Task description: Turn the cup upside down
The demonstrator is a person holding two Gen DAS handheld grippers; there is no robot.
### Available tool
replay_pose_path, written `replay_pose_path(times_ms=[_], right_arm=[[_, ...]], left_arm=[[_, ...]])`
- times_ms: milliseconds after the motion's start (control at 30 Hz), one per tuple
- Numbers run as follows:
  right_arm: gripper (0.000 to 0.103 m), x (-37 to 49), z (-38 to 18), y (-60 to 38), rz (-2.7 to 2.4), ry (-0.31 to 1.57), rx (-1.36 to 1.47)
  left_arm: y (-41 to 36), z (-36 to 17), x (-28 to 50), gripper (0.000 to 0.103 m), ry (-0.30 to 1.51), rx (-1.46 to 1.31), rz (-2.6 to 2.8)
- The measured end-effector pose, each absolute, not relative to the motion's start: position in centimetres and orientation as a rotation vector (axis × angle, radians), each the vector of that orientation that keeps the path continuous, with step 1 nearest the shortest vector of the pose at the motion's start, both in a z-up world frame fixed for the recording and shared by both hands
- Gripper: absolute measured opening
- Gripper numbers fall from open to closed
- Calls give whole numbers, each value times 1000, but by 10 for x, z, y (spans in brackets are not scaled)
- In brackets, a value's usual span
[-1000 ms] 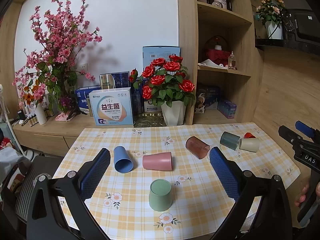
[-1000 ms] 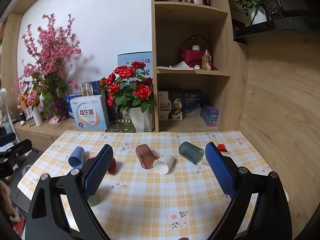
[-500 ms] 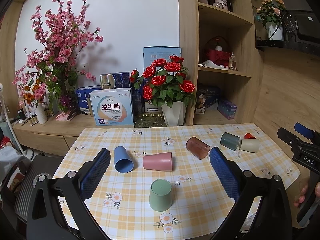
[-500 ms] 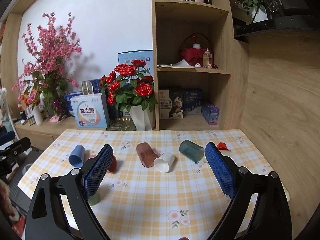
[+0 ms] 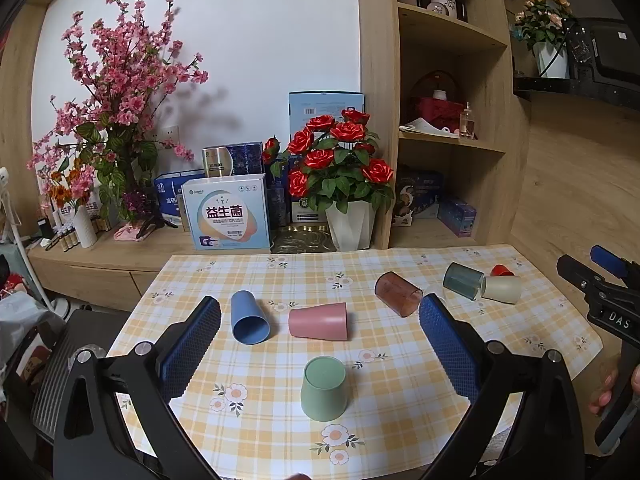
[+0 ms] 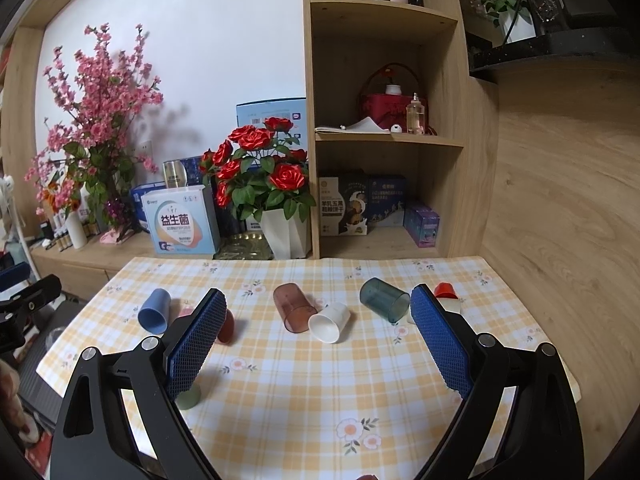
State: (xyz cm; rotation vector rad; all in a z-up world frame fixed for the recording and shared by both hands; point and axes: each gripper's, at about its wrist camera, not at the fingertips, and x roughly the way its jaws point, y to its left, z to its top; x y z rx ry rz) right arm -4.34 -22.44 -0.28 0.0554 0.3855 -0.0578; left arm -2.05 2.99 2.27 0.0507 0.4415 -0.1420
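Several cups lie on the checked tablecloth (image 5: 400,400). A green cup (image 5: 323,389) stands upside down near the front. A blue cup (image 5: 248,318), a pink cup (image 5: 319,320), a brown clear cup (image 5: 397,294), a teal clear cup (image 5: 463,280) and a cream cup (image 5: 501,289) lie on their sides. My left gripper (image 5: 320,320) is open and empty above the near table. My right gripper (image 6: 318,316) is open and empty; in its view a white cup (image 6: 329,322) lies beside the brown cup (image 6: 293,308) and the teal cup (image 6: 384,299).
A white pot of red roses (image 5: 349,229) and a blue-white box (image 5: 228,218) stand on the sideboard behind the table. A wooden shelf unit (image 5: 448,140) rises at the back right. A small red cup (image 6: 445,290) lies at the far right.
Both grippers have drifted slightly; the views shift a little. No cup has moved and both jaws stay open.
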Motion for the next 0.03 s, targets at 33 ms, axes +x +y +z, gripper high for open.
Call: replay_pose_path(times_ms=[33], right_arm=[[90, -44, -3, -224, -57, 387, 55]], left_arm=[[30, 22, -20, 97, 443, 50, -141]])
